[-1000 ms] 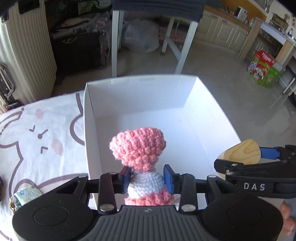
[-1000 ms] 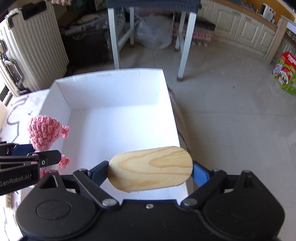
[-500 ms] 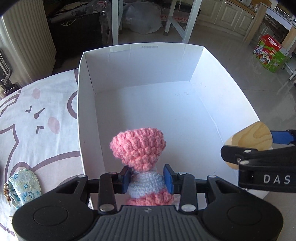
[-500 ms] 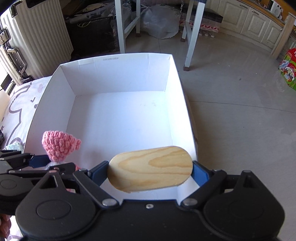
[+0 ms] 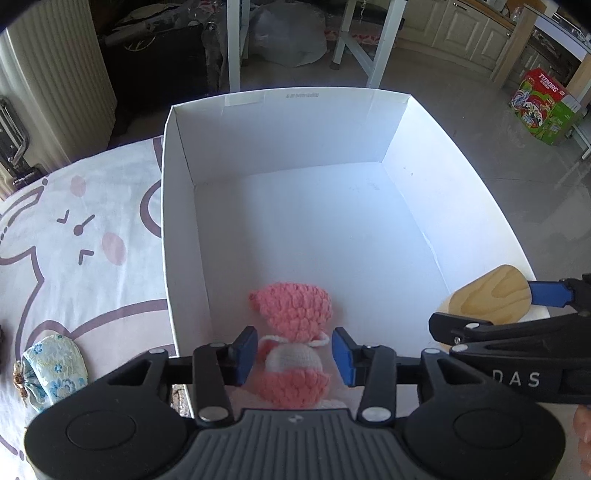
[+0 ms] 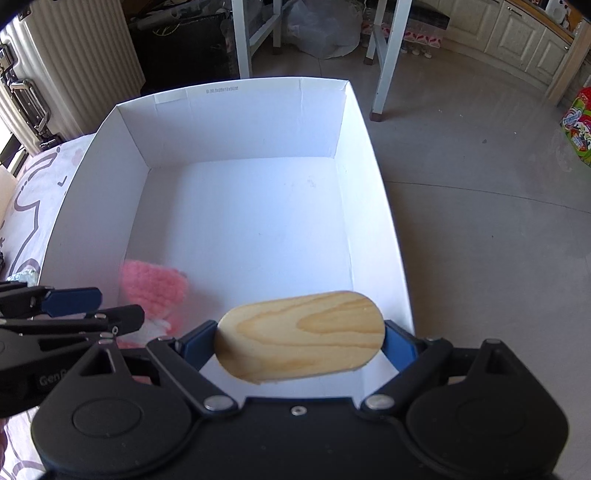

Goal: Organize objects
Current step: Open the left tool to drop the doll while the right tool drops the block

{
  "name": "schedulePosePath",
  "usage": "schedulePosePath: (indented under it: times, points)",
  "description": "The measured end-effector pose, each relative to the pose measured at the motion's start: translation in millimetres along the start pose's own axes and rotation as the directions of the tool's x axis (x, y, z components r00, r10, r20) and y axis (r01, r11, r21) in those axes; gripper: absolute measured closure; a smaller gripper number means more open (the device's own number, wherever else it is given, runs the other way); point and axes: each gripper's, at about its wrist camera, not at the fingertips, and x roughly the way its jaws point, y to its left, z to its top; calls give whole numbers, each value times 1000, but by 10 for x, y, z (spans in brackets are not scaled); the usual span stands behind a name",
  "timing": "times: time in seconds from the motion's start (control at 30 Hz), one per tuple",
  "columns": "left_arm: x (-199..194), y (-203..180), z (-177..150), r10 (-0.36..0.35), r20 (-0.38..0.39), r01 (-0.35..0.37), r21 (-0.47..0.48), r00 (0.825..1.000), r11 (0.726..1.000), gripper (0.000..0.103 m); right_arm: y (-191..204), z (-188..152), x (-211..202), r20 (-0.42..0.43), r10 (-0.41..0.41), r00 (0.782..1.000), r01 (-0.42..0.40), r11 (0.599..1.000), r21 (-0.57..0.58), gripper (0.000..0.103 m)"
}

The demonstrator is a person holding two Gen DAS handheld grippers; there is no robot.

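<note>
A pink and white crocheted doll [image 5: 291, 310] lies at the near left of the white cardboard box [image 5: 288, 136]. My left gripper [image 5: 293, 354] straddles its white middle; its jaws are opening and the blue pads stand clear of the yarn on both sides. In the right wrist view the doll [image 6: 153, 284] is a pink blur beside the left gripper [image 6: 107, 306]. My right gripper [image 6: 299, 343] is shut on an oval wooden piece [image 6: 299, 332], held flat over the box's [image 6: 240, 125] near right corner. The left wrist view shows that wooden piece [image 5: 487, 299] and the right gripper [image 5: 491, 314] at the right edge.
The box sits on a cloth with a cartoon face [image 5: 74, 229]. A small blue floral pouch [image 5: 53, 371] lies on it, left of the box. Beyond are a ribbed suitcase [image 6: 22, 92], white table legs [image 6: 388, 55], a plastic bag [image 6: 321, 26] and a colourful carton [image 5: 543, 107] on the floor.
The left jaws have spread and the doll has dropped out of their grip, slumping onto the box floor. Both grippers have tipped further down over the box. The wooden piece stays gripped.
</note>
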Motion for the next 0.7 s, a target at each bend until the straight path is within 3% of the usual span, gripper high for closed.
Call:
schedulePosePath:
  times: [0.07,0.23,0.53,0.7]
  points:
    - [-29,-10,1,12,12,-13,20,1000,1000,49,-18,6,12,-4,-1,1000,1,1000,8,10]
    - [-113,-20,-6,58,47,-62,81,997,995,47,-7,5,27,-13,3,1000,-3,1000,11,10]
    - [-160,34,12,74,56,-79,86,996,993,46,11,-24,90,-46,12,999,-11,999,32,9]
    - [-167,67,16,70,48,-74,69,996,995,46,7,-44,73,-44,-17,999,18,1000,24,3]
